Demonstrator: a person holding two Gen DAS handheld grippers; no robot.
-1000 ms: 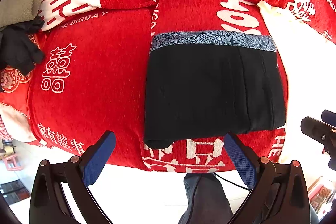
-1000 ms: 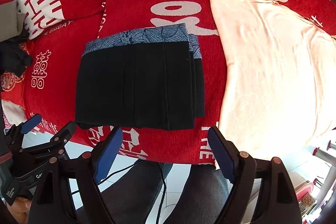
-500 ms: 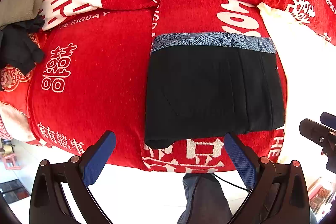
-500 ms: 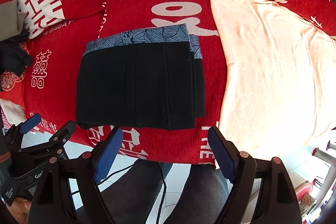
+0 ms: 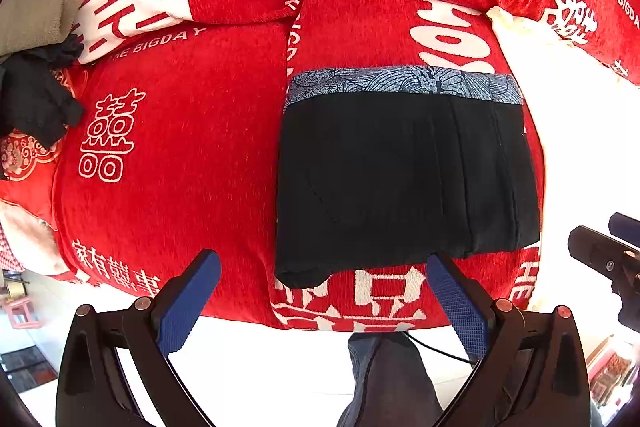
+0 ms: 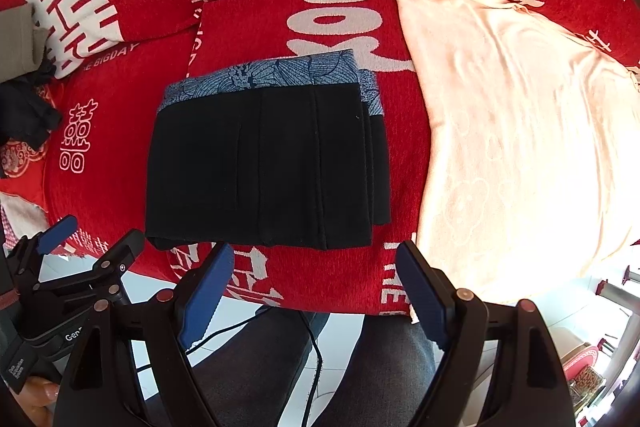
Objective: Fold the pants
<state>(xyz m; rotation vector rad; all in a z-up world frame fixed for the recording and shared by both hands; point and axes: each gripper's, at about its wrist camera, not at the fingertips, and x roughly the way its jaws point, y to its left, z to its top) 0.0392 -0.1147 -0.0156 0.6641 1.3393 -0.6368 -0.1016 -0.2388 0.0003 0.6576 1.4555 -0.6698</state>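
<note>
The black pants (image 5: 404, 179) lie folded into a flat rectangle on the red cloth, their blue patterned waistband (image 5: 404, 85) at the far edge. They also show in the right wrist view (image 6: 264, 167). My left gripper (image 5: 320, 271) is open and empty, held just off the pants' near edge. My right gripper (image 6: 316, 263) is open and empty, also just short of the near edge. The left gripper shows at the lower left of the right wrist view (image 6: 80, 251).
A red cloth with white characters (image 5: 180, 147) covers the surface. A cream garment (image 6: 520, 147) lies spread to the right of the pants. A dark garment (image 5: 32, 103) and a grey cloth (image 5: 32, 11) sit at the far left. The person's legs (image 6: 380, 367) are below the front edge.
</note>
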